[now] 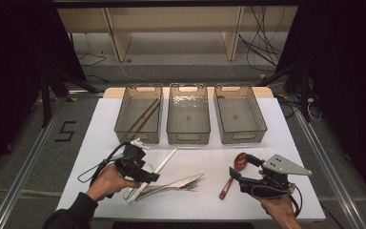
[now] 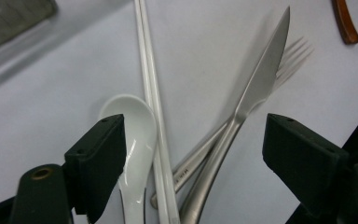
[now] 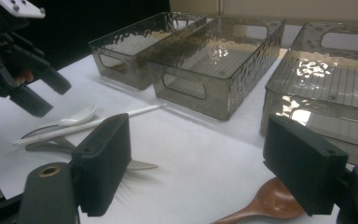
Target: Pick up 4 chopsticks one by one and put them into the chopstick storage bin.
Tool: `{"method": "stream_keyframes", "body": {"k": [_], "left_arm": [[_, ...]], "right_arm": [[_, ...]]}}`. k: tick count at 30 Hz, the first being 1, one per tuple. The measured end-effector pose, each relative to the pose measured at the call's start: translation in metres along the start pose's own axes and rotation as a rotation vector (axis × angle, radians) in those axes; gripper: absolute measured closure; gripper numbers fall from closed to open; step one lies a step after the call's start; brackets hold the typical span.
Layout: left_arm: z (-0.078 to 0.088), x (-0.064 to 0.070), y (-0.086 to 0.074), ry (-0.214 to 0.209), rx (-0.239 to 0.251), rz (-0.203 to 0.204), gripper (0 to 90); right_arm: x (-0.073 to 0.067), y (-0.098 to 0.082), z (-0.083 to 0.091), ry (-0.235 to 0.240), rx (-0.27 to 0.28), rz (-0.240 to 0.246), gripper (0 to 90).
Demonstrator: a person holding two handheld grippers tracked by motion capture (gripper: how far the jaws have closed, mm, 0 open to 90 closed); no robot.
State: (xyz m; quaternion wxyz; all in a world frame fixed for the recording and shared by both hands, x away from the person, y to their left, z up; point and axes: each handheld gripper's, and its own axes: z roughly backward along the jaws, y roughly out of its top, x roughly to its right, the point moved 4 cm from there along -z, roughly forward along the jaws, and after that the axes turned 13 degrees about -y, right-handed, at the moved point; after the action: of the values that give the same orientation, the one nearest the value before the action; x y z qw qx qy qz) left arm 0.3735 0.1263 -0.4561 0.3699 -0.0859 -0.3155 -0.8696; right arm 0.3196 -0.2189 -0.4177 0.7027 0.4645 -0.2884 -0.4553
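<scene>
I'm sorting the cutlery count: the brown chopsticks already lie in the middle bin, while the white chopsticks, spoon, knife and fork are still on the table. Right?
Not quite. The brown chopsticks lie in the left bin, not the middle bin, as the high view shows. The rest holds: white chopsticks, white spoon, knife and fork are still on the table.

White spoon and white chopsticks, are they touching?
Touching: the left gripper view shows the white spoon with its bowl edge pressed against the white chopsticks, no gap.
</scene>
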Motion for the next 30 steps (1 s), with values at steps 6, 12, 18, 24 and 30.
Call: {"method": "stream_keyframes", "body": {"k": [6, 12, 18, 24, 30], "left_arm": [[-0.011, 0.002, -0.007, -0.011, -0.038, 0.029, 20.4], [-0.013, 0.000, -0.009, -0.011, -0.047, 0.042, 25.1], [-0.018, -0.001, -0.011, -0.014, -0.065, 0.046, 33.6], [-0.022, -0.004, -0.013, -0.009, -0.084, 0.048, 42.5], [-0.023, -0.009, -0.014, 0.013, -0.092, 0.051, 49.9]], "right_arm": [[-0.001, 0.000, 0.000, 0.001, 0.000, 0.002, 24.1], [-0.001, 0.000, 0.000, 0.000, -0.002, 0.003, 24.1], [-0.001, 0.000, 0.000, 0.002, 0.000, 0.006, 24.1], [-0.001, 0.000, 0.000, 0.003, 0.001, 0.007, 24.1], [-0.002, 0.000, 0.000, 0.003, 0.001, 0.007, 24.1]]}}
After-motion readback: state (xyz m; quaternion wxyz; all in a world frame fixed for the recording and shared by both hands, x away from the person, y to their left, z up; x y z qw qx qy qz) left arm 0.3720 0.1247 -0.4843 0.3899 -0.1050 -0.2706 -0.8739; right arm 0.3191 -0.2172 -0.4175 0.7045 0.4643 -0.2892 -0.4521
